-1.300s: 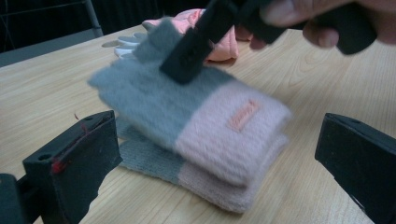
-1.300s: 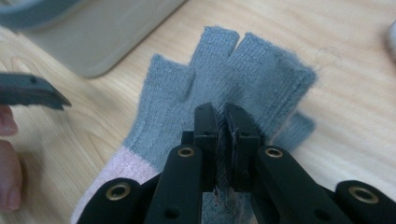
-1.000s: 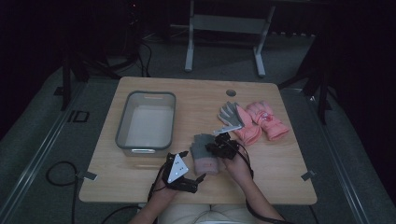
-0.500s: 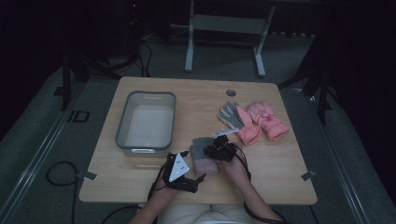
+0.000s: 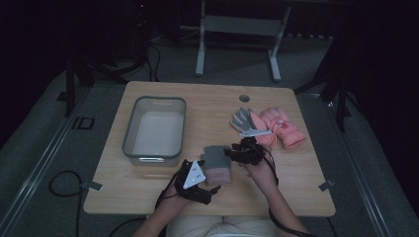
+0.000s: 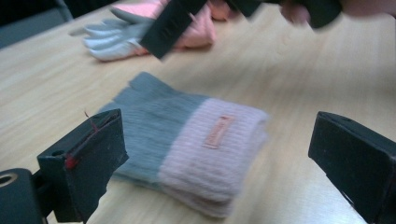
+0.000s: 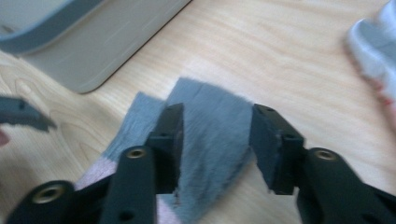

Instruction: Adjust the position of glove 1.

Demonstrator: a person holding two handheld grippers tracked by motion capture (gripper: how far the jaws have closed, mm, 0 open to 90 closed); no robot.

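1. we see a folded grey-and-pink knit glove lying flat on the table, near its front edge, just right of the grey tub.
2. in the high view its long axis runs roughly front to back: the grey end points away from us toward the far side, the pink cuff end lies nearest the person.
3. in the left gripper view the pink cuff carries a small pink label, and the grey end points toward the other gloves.
4. our left tongs stand wide open, a jaw on each side of the cuff end, not touching it as far as we can tell.
5. our right tongs are partly open over the grey end; grey fabric lies between the jaws, and the left jaw seems to touch it, but we cannot tell whether it is gripped.
6. a grey glove and a pair of pink gloves lie together farther back on the right, well apart from the folded one.
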